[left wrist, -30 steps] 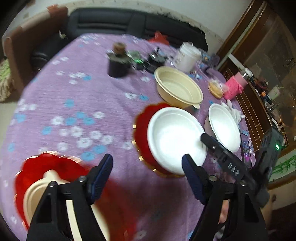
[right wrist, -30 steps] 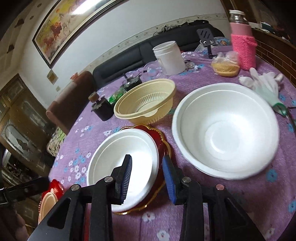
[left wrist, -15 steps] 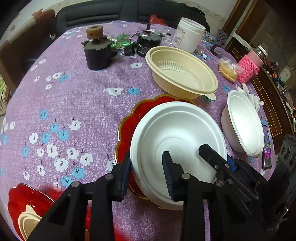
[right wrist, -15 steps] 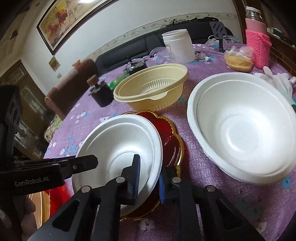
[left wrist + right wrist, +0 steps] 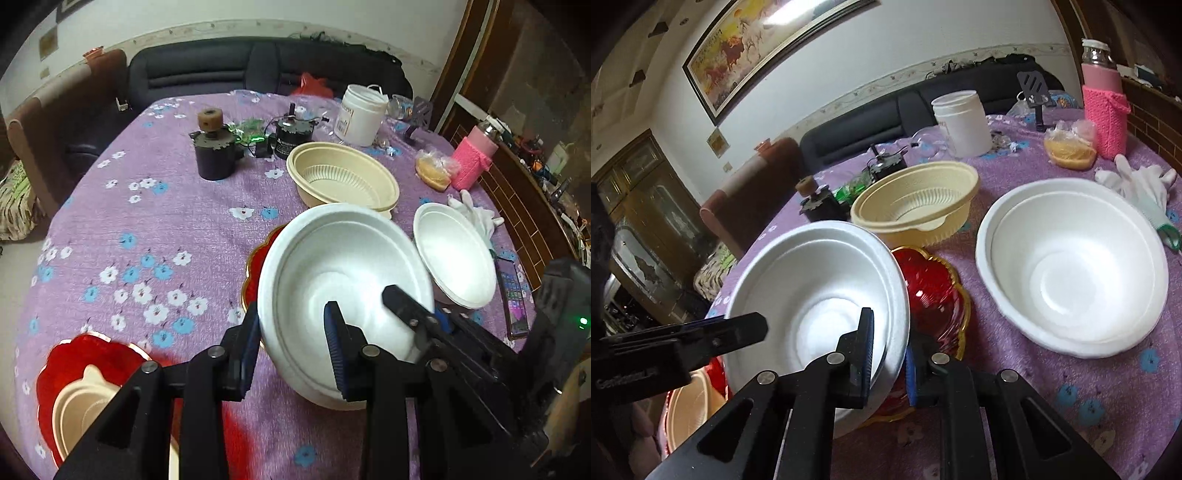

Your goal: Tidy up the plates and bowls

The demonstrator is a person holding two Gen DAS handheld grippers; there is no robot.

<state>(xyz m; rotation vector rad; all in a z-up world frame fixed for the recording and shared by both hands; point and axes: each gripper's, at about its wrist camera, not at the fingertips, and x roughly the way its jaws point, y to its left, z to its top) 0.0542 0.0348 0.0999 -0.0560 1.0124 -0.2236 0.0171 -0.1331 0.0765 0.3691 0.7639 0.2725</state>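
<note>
A white foam bowl [image 5: 343, 273] [image 5: 820, 291] is held tilted above a red gold-rimmed plate [image 5: 931, 302] [image 5: 258, 258]. My left gripper [image 5: 291, 339] is shut on its near-left rim. My right gripper [image 5: 888, 365] is shut on its right rim. A second white foam bowl [image 5: 1071, 266] [image 5: 454, 251] sits to the right. A cream plastic bowl [image 5: 916, 206] [image 5: 343, 181] stands behind. Another red plate [image 5: 74, 369] with a small cream bowl [image 5: 81, 391] lies at the near left.
On the purple flowered tablecloth [image 5: 147, 221] are a white jar [image 5: 360, 114], two dark motors [image 5: 214, 155], a pink-sleeved bottle [image 5: 1104, 96], a bagged bun [image 5: 1069, 147], white gloves [image 5: 1137, 188] and a phone [image 5: 515, 295]. A dark sofa [image 5: 258, 66] lies behind.
The left gripper came forward from the near-left plate and closed on the white bowl's rim. The right gripper also closed on it. The bowl has been lifted and tilted off the red plate.
</note>
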